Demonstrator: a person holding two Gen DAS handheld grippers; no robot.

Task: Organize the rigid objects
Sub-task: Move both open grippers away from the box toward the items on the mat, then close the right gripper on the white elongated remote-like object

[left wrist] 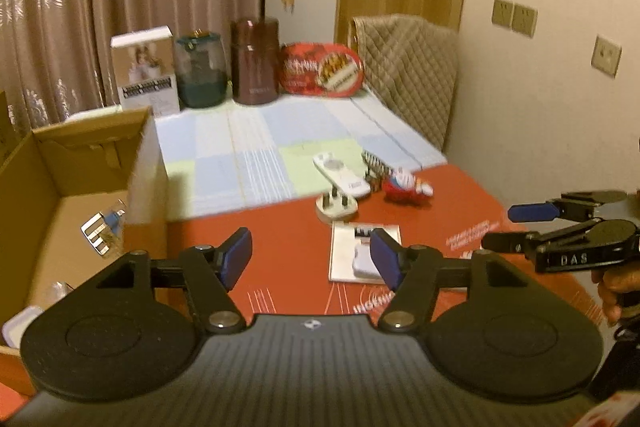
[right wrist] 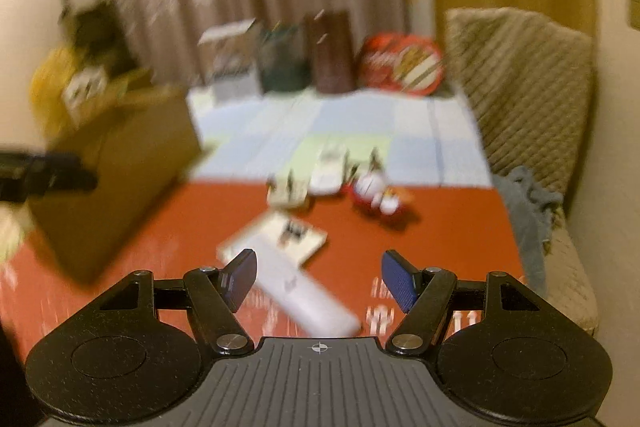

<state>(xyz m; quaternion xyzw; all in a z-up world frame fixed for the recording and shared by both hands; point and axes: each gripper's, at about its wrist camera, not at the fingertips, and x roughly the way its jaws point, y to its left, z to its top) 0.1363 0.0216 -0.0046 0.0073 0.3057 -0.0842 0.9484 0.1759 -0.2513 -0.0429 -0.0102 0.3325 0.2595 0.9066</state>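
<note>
Hovering over the red counter [left wrist: 460, 195], you kept both the left claw [left wrist: 311, 259] and right claw [right wrist: 319, 277] released and empty, aimed at the loose white booklet [left wrist: 362, 251] beside the open brown cardboard box [left wrist: 80, 163], presumably its destination.

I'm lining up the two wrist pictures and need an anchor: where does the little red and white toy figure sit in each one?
Left wrist view: the toy figure lies right of centre on the red mat, just right of the white remote.
Right wrist view: the toy figure lies blurred, slightly right of centre, again on the red mat.
Shared landmark: the round red tin standing at the table's far edge.
</note>
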